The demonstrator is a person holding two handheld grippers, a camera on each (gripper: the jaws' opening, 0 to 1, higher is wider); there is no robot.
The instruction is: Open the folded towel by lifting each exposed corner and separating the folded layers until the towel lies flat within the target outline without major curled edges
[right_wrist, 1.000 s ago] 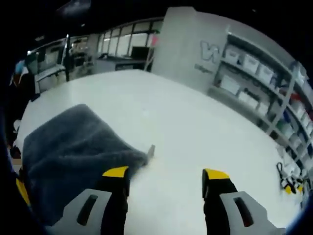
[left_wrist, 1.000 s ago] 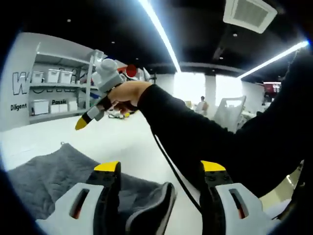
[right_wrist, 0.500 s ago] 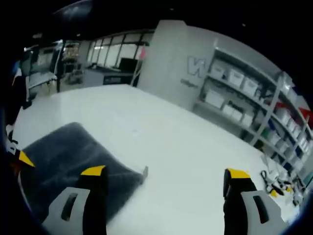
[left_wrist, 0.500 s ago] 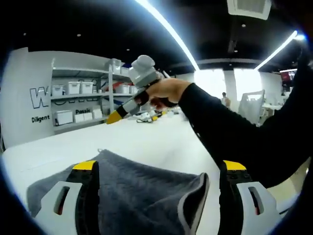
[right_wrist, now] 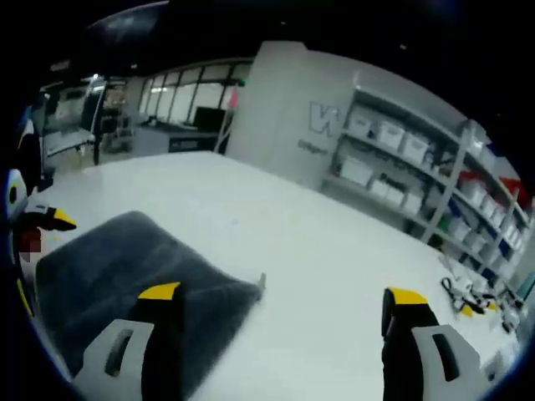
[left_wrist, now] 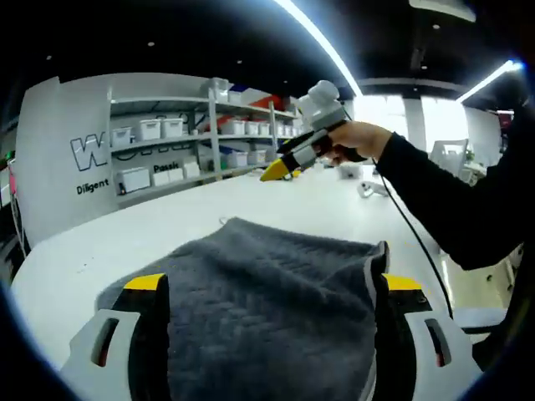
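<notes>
Towel lies folded on the table, low centre in the left view. Both the left gripper and right gripper are wide open, empty. No corner is lifted yet; all unfolding remains.

Table: a broad white tabletop runs out ahead of my jaws in both views.
Towel: a grey folded towel lies flat on it, at 9 o'clock in my right gripper view.
Clutter: small yellow-and-black items on the table at 3 o'clock; too small to identify.
</notes>
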